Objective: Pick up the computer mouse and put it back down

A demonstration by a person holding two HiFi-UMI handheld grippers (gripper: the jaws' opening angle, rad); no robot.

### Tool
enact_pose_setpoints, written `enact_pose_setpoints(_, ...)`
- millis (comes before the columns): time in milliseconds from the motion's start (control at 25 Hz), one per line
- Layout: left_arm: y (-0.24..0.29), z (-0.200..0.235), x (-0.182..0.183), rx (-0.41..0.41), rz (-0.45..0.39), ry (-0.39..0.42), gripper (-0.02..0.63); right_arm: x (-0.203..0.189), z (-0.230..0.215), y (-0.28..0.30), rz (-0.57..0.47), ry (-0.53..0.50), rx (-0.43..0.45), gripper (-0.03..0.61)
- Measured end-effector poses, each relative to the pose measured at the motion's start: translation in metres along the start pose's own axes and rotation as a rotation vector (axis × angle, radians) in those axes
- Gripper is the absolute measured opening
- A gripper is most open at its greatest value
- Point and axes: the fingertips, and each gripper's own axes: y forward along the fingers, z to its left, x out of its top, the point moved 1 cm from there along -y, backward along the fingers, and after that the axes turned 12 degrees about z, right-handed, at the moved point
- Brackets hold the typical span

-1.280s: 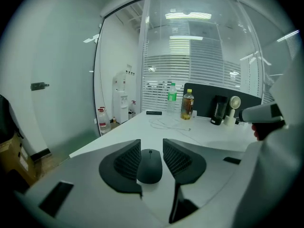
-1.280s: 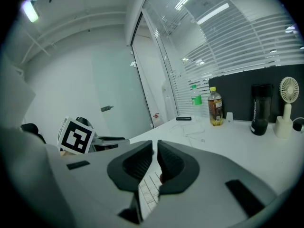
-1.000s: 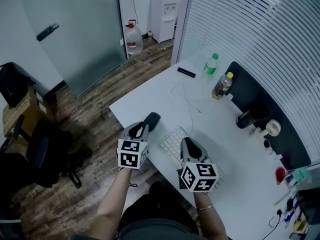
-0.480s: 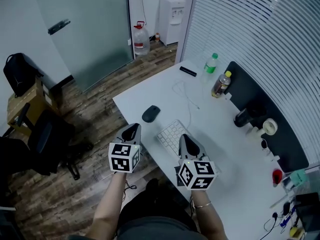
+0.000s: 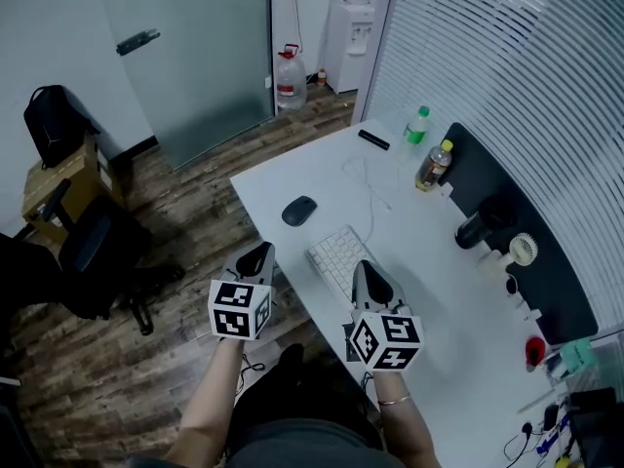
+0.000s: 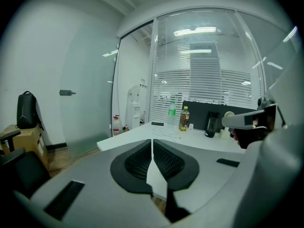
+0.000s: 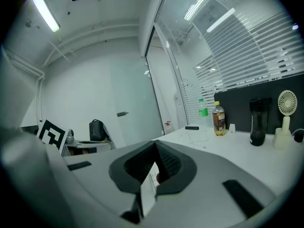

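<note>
The dark computer mouse (image 5: 299, 210) lies on the white desk (image 5: 283, 174), near its left edge and left of the keyboard. My left gripper (image 5: 261, 249) hangs off the desk's near-left edge, short of the mouse and apart from it, shut with nothing between its jaws. In the left gripper view the left gripper (image 6: 152, 141) has its dark pads pressed together, and the mouse is hidden there. My right gripper (image 5: 361, 266) hovers over the keyboard's near end, shut and empty. The right gripper (image 7: 155, 142) has its tips meeting in its own view.
A white keyboard (image 5: 341, 254) lies in front of me, with a thin white cable (image 5: 369, 188) beyond it. At the back stand a green-capped bottle (image 5: 416, 127), a yellow-capped bottle (image 5: 434, 167), a black flat stick (image 5: 373, 139), a black cup (image 5: 480, 227) and a small fan (image 5: 522, 252). An office chair (image 5: 93, 261) stands on the floor at left.
My left gripper has drawn back from the mouse toward me and closed. The mouse stays on the desk. The right gripper has backed off slightly.
</note>
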Motion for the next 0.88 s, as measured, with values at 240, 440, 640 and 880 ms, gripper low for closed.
enact_pose_setpoints(240, -0.015, -0.006, -0.008, 0.018, -0.002, -0.006, 0.031, -0.005, 0.004, -0.011, -0.005, -0.003, 0.02, -0.008)
enact_pose_setpoints(440, -0.025, -0.013, -0.01, 0.026, -0.007, 0.0, 0.031, -0.008, 0.006, -0.02, -0.008, -0.009, 0.03, -0.008)
enact_pose_setpoints(640, -0.033, -0.017, -0.013, 0.034, -0.009, 0.004, 0.031, -0.011, 0.007, -0.026, -0.013, -0.011, 0.035, -0.009)
enact_pose_setpoints(880, -0.04, -0.021, -0.015, 0.042, -0.019, 0.001, 0.031, -0.015, 0.005, -0.033, -0.017, -0.014, 0.035, -0.009)
